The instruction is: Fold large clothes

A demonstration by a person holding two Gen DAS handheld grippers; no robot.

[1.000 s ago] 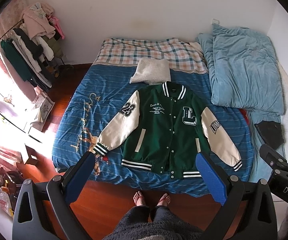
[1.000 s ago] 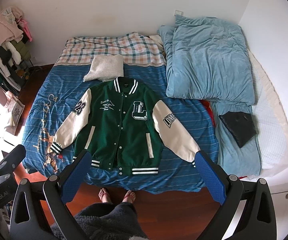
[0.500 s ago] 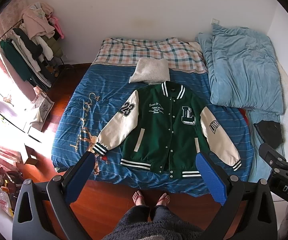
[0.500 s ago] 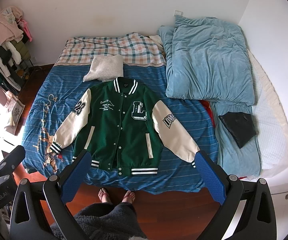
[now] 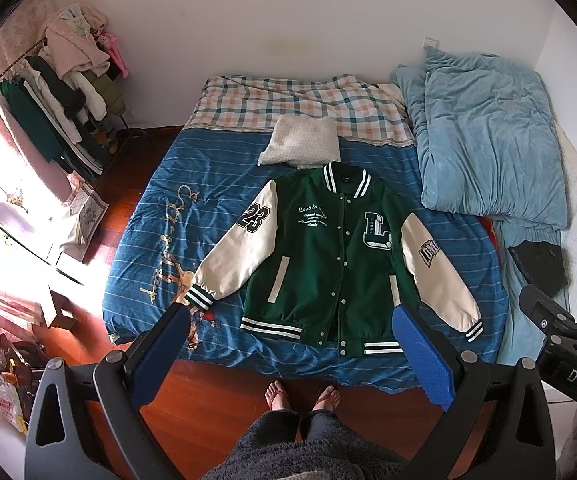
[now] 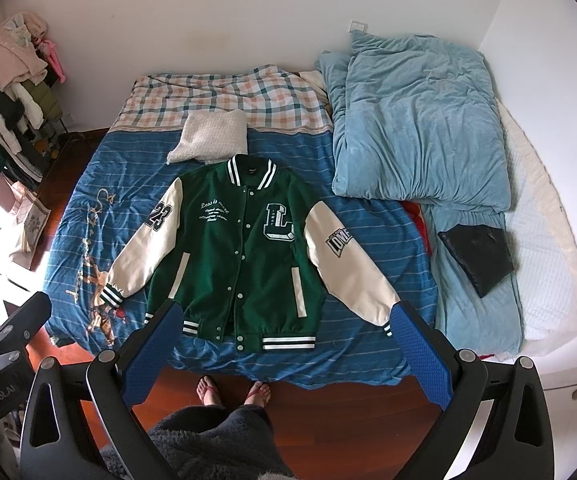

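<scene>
Covering most of both views, the bed (image 5: 192, 216) carries our green varsity jacket (image 5: 328, 256) flat, snapped shut, sleeves spread, hem at the near edge; our right tongs' blue finger (image 6: 416, 356) hides its cuff. We hold the left gripper (image 5: 292, 352) and right gripper (image 6: 284, 352) gaping, empty

Right cuff of jacket (image 6: 244, 256) hidden behind right gripper (image 6: 286, 344) pad at 4 o'clock; small chest script unreadable.

Green varsity jacket (image 6: 244, 248) flat on blue bedspread (image 6: 372, 236), white cushion (image 6: 212, 136) at 12 o'clock, right gripper (image 6: 284, 346) spread wide, empty, 6 o'clock.
</scene>
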